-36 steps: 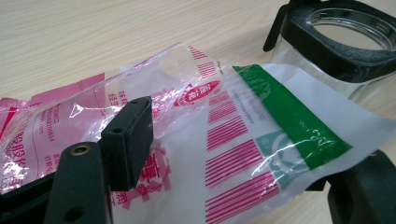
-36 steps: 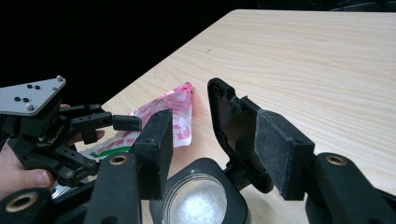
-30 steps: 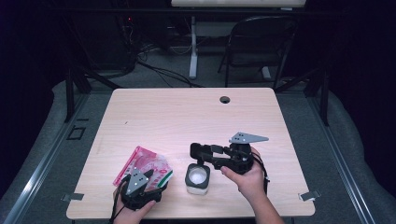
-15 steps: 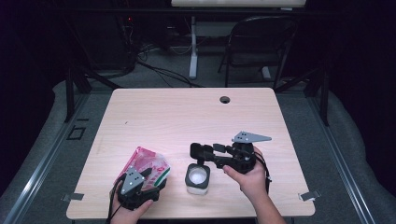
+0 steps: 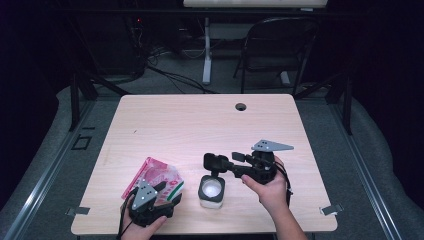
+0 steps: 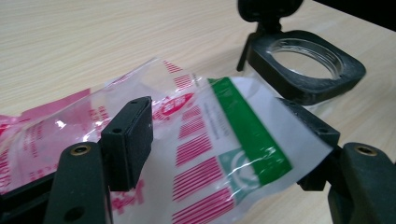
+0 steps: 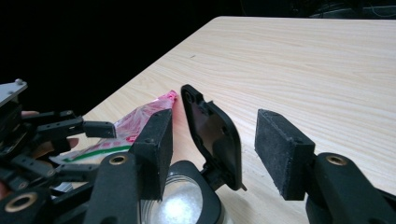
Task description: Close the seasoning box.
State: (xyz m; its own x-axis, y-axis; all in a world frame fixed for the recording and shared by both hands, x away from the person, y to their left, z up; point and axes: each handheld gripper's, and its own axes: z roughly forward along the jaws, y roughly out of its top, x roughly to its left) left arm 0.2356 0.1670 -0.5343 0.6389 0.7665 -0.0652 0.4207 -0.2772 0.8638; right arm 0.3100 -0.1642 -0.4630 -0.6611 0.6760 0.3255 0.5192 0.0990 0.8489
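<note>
I note my left gripper (image 6: 219, 154) spread wide around the limp, slippery refill pouch (image 6: 205, 140) beside the open-lidded jar (image 5: 212, 190); right gripper (image 7: 212, 154) open, empty. Pinch its corner.

Light falls from above onto the table (image 5: 190, 130), leaving its pale wood bright and evenly lit while the floor and room around it sink into near black; a lit strip shows at twelve o'clock in the high view. That view is soft and slightly grainy. Shadows under the hands are short and faint. In the left gripper view the plastic bag (image 6: 205, 140) carries small white glints, and the table toward twelve o'clock is blurred. In the right gripper view the jar (image 7: 180, 203) at six o'clock shows a bright glare spot, and the near jaws look slightly soft.
</note>
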